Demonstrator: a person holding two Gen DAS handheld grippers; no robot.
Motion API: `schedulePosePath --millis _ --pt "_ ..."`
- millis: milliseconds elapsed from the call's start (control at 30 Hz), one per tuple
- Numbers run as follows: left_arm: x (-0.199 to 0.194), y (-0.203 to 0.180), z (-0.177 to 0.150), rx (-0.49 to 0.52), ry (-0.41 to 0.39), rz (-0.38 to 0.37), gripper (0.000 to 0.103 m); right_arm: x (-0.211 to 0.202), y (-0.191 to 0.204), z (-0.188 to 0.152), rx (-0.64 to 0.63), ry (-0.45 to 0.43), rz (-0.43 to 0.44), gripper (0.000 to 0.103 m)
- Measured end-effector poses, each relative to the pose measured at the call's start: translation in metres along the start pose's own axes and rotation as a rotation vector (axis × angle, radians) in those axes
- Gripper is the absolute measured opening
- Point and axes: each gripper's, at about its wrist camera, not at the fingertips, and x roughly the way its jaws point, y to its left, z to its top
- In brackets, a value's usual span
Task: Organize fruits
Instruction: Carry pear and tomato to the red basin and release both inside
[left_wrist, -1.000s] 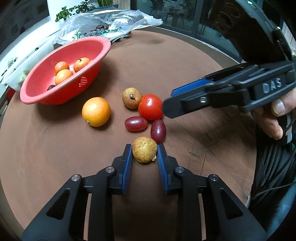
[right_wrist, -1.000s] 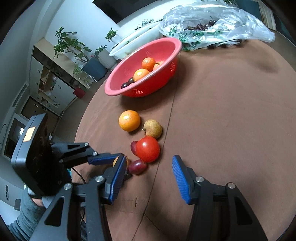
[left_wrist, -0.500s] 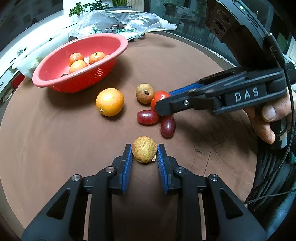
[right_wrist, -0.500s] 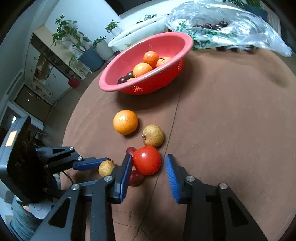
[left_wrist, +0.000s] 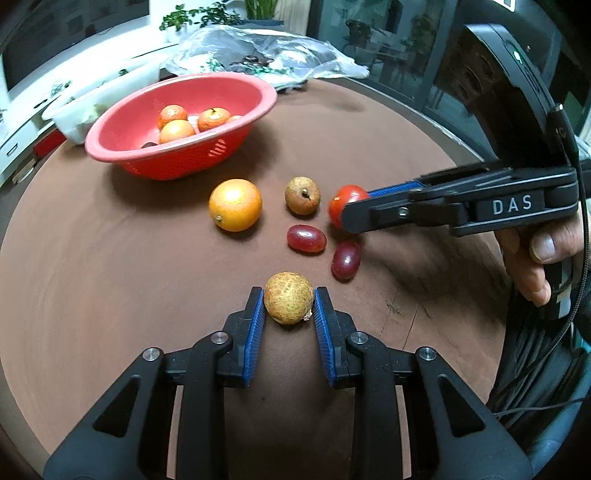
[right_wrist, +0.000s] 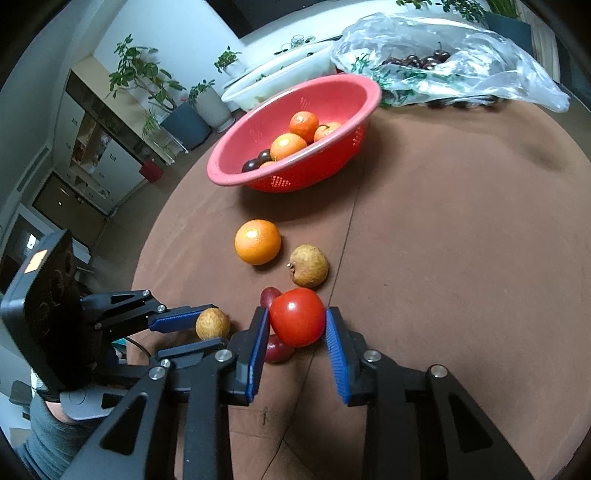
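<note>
brown table (left_wrist: 110, 277), left gripper (left_wrist: 289, 308) pinching longan (left_wrist: 289, 302), right gripper (right_wrist: 297, 325) pinching tomato (right_wrist: 297, 316)

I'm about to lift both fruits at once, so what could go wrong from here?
The tomato sits between the right gripper pads right beside two grapes; lifting may nudge them rolling. The left gripper pinches the round longan near its fingertips, so it might slip out.

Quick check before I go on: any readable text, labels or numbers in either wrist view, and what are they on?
"DAS": white letters on the side of the right claw, seen in the left wrist view.
The plastic bag has green print, too blurred to read.
Nothing else is legible in either view.
</note>
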Motion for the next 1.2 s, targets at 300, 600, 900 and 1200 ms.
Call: schedulePosePath --millis 300,600,900,1200 --pt "-0.026 0.017 -0.006 -0.104 -0.066 0.038 0.025 -0.023 -0.024 -0.007 0.060 -0.042 -0.008 0.034" --pt "-0.072 0.062 0.016 -0.184 -0.169 0.143 0.025 -0.068 -0.057 0.027 0.116 -0.149 -0.074 0.034" --pt "-0.074 0.088 0.100 -0.148 -0.230 0.211 0.025 -0.076 -0.003 0.108 -0.053 -0.257 -0.087 0.034" --pt "-0.006 0.122 0.155 -0.176 -0.147 0.209 0.025 0.000 0.027 0.154 -0.167 -0.160 -0.131 0.034"
